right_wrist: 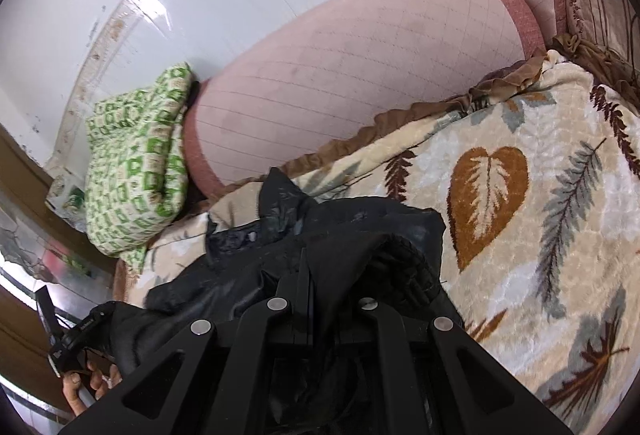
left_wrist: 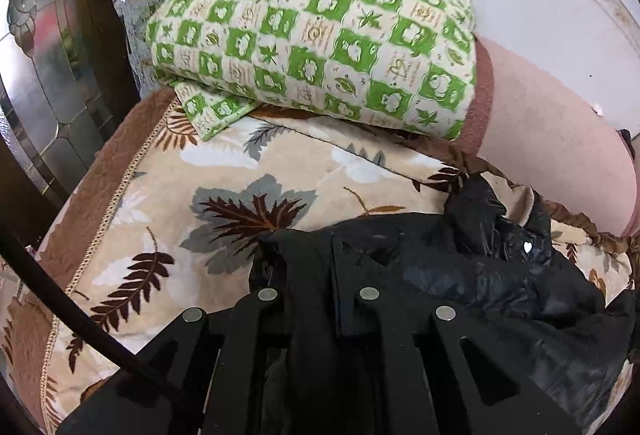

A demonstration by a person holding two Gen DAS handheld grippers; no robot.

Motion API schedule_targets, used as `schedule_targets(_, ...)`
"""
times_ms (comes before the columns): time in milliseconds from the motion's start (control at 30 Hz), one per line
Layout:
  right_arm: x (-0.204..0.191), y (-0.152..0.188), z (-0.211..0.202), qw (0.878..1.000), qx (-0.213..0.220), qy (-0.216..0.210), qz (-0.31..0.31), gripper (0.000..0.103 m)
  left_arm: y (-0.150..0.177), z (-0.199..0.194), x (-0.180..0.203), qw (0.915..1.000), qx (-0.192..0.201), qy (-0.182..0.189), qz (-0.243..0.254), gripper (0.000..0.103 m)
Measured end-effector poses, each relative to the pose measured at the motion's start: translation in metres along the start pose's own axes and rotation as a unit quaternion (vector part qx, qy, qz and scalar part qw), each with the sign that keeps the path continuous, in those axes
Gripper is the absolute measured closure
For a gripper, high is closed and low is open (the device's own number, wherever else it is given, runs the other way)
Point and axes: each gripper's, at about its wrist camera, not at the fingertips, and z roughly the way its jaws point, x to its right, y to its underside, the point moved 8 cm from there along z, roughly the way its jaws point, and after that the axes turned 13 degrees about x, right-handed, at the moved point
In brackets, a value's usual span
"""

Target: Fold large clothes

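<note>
A black padded jacket [left_wrist: 460, 267] with a small white heart mark lies bunched on the leaf-patterned blanket [left_wrist: 168, 203]. My left gripper [left_wrist: 320, 255] is shut on a fold of its black cloth, which drapes over the fingers and hides the tips. In the right wrist view the same jacket [right_wrist: 352, 227] is heaped in front of my right gripper [right_wrist: 306, 271], whose fingers are pressed together on another fold of it. A person's hand [right_wrist: 88, 383] with the left gripper's body shows at the lower left of that view.
A folded green-and-cream checked quilt [left_wrist: 320, 35] rests at the back of the bed against a pink padded cushion [right_wrist: 352, 75] and the white wall. A brown ruffled blanket edge [right_wrist: 392, 119] runs along the cushion. A glass-panelled door [left_wrist: 44, 83] stands to the left.
</note>
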Motion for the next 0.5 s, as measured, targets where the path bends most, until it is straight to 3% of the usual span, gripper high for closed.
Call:
schedule_targets(333, 0.018, -0.002, 0.052, 0.999, -0.012, 0.024, 0.025, 0.092, 0.003, 0.048, 0.004, 0.9988, -0.039, 0.008, -0.03, 0.089)
schedule_targets(400, 0.021, -0.002, 0.06, 0.999, -0.011, 0.022, 0.037, 0.087, 0.005, 0.054, 0.004, 0.9975, -0.048, 0.022, -0.048, 0.079)
schedule_targets(500, 0.022, -0.002, 0.07, 0.998, -0.013, -0.002, 0.065, 0.053, 0.001, 0.057, 0.003, 0.9921, -0.054, 0.065, -0.093, 0.069)
